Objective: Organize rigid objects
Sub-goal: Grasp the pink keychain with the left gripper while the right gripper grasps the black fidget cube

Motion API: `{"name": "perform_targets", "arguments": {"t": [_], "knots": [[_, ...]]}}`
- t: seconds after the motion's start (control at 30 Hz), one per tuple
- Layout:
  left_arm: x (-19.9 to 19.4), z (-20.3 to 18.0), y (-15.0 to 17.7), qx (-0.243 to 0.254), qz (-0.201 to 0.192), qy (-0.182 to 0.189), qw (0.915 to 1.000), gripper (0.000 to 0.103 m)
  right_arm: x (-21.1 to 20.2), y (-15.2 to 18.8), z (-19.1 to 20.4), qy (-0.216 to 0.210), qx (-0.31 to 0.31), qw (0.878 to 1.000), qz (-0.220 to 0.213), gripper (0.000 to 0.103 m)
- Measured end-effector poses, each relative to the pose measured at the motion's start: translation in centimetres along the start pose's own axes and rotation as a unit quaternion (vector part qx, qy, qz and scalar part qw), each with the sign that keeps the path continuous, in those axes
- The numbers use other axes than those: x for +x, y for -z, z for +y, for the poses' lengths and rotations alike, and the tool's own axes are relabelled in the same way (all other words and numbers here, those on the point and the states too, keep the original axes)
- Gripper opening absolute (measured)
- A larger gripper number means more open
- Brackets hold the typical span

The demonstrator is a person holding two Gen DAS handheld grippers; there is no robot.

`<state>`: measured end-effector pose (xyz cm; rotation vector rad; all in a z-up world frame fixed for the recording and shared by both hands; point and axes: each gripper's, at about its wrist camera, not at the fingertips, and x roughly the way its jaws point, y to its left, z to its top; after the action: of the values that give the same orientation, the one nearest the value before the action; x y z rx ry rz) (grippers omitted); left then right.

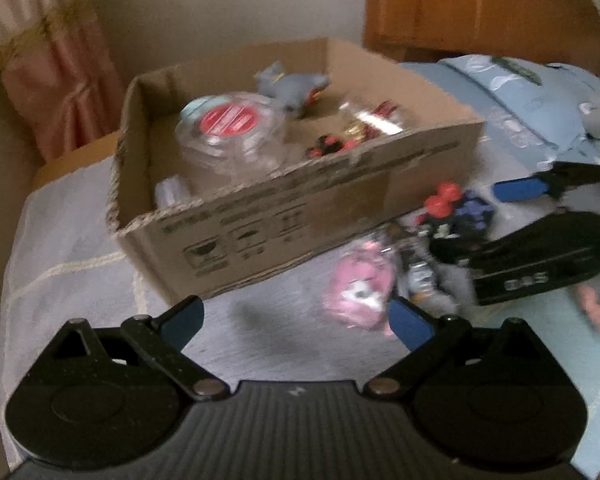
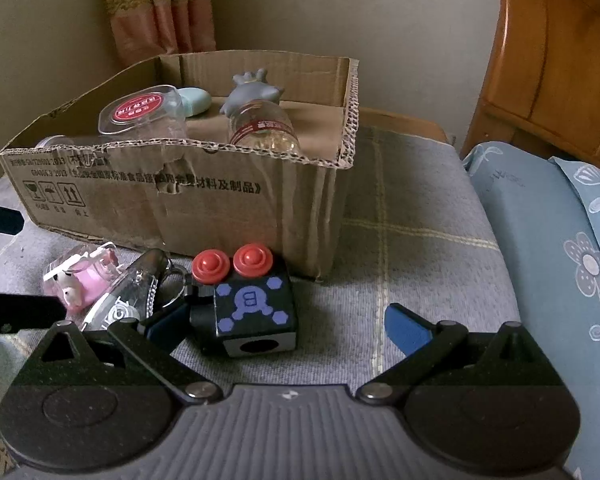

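Two grippers, both spread wide, nothing held. Right gripper (image 2: pixel 290 322) low over the grey bedspread (image 2: pixel 420 216), lower centre of right wrist view. Black cube toy (image 2: pixel 256 312) with two red buttons on top sitting just inside the left-frame finger, nearer that pad than the other. Needs recentring toward frame left before closing, else one pad hits first and skids the cube on the cloth. Flat side faces preferred for the squeeze; red buttons and the round hole on the front face to be avoided.

Just left of the cube, touching or nearly so: key ring plus clear plastic piece (image 2: pixel 140 292), then pink figure in clear case (image 2: pixel 82 276). Risk of dragging the ring along; straight lift advised.

Left gripper (image 1: pixel 296 322) hovering lower centre of left wrist view, pink figure close off its frame-right finger. View blurred, fine detail unreadable.

Beyond, cardboard box (image 2: pixel 172 184) mid-frame, open top, near wall torn. Already inside: clear jar with red lid (image 2: pixel 140 112), small bottle with red label (image 2: pixel 264 128), grey figurine (image 2: pixel 252 92), pale teal item (image 2: pixel 194 100). Free floor space looks to be at frame right, behind the bottle; drop there after clearing the near rim.
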<state>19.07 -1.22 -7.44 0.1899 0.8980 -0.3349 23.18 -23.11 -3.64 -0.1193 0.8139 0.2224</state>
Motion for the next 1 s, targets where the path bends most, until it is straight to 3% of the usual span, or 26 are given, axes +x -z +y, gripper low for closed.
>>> {"name": "perform_targets", "arguments": {"t": [0.2, 0.43, 0.57, 0.87, 1.0], "knots": [[0.1, 2.3, 0.4, -0.042, 0.010, -0.043, 0.9982, 0.098, 0.0, 0.0, 0.0, -0.003, -0.003, 1.000, 0.000, 0.103], [-2.1, 1.5, -0.2, -0.092, -0.006, -0.027, 0.9953, 0.098, 0.0, 0.0, -0.2, -0.008, 0.003, 1.000, -0.004, 0.103], [-1.8, 0.2, -1.1, -0.139, -0.014, -0.019, 0.9900, 0.098, 0.0, 0.1, 0.0, -0.008, 0.000, 1.000, -0.007, 0.103], [1.9, -1.0, -2.8, -0.223, 0.000, -0.050, 0.9736, 0.094, 0.0, 0.1, -0.3, -0.018, 0.000, 1.000, -0.013, 0.103], [2.5, -1.1, -2.6, -0.248, 0.015, -0.064, 0.9665, 0.074, 0.1, 0.0, -0.3, -0.021, -0.003, 1.000, -0.017, 0.103]]}}
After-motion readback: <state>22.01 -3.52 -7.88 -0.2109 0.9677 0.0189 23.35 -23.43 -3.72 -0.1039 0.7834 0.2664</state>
